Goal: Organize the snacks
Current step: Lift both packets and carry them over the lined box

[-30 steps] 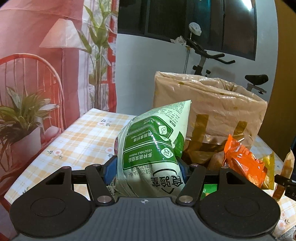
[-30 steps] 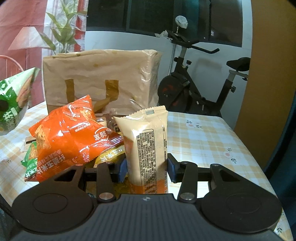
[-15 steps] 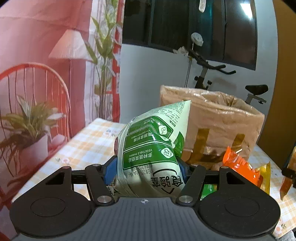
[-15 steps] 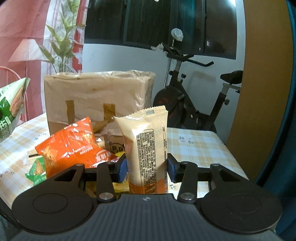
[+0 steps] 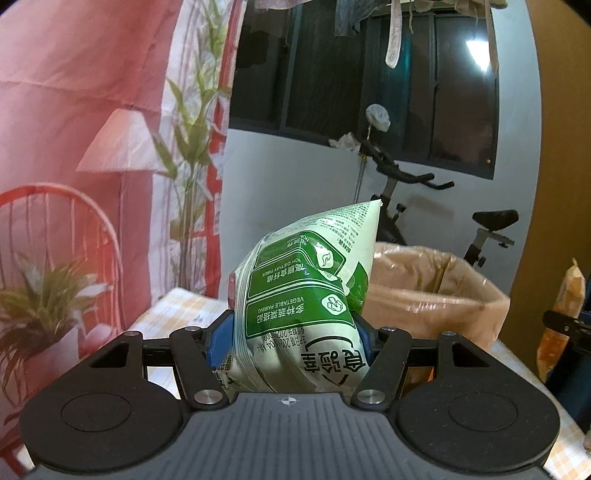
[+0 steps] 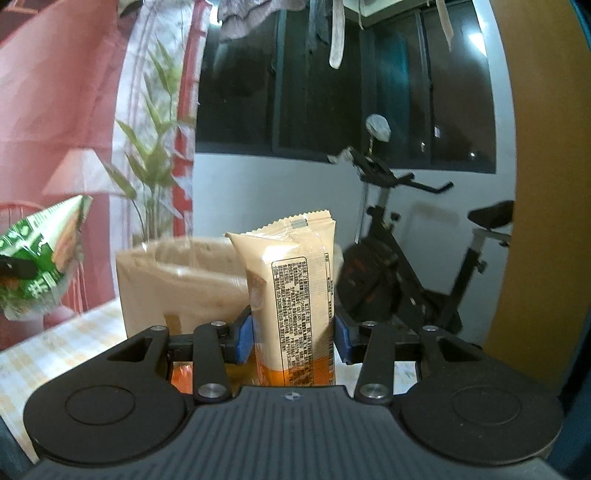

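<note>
Above one paper bag (image 5: 436, 291), left gripper (image 5: 295, 332) pinches one green packet (image 5: 303, 295), right gripper (image 6: 293, 332) one beige packet (image 6: 295, 288)

Looks like someone's home: an exercise bike (image 6: 413, 258) parked beyond the fingers against the wall, laundry (image 5: 351, 18) hanging above by a dark window (image 6: 369, 92), checked tablecloth (image 6: 55, 354) below, and a printed curtain (image 5: 92, 129) off left.

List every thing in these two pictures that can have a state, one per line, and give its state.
Left gripper: shut on the green snack bag.
Green snack bag: held, lifted off the table.
Right gripper: shut on the beige snack pack.
Beige snack pack: held upright.
Paper bag: open at the top, standing.
</note>
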Demonstrator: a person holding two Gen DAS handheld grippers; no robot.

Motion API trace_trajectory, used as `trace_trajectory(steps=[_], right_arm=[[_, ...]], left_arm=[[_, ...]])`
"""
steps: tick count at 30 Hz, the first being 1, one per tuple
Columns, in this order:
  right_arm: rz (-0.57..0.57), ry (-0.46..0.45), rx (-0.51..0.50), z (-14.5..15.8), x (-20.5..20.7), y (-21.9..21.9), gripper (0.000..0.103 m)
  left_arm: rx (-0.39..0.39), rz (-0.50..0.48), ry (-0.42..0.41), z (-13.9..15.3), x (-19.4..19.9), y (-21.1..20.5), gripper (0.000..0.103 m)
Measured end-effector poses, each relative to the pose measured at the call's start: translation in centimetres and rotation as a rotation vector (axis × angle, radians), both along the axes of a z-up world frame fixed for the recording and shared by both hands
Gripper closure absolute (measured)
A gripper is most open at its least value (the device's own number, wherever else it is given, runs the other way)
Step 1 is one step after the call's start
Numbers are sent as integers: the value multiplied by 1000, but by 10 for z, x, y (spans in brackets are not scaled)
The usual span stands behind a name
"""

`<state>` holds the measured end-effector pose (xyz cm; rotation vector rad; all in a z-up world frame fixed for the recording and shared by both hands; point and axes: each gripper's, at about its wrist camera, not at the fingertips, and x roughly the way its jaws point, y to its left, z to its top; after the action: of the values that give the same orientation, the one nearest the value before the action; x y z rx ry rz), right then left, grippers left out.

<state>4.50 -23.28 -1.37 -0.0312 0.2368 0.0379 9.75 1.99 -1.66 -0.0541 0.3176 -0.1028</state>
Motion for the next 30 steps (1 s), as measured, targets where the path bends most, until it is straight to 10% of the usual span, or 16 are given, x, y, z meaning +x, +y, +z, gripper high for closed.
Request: trace_trajectory(steps=[30], right_arm=[[113,14,154,47,144,-26,58]], left_arm=[[-251,-229,126,41,189,-41,36]])
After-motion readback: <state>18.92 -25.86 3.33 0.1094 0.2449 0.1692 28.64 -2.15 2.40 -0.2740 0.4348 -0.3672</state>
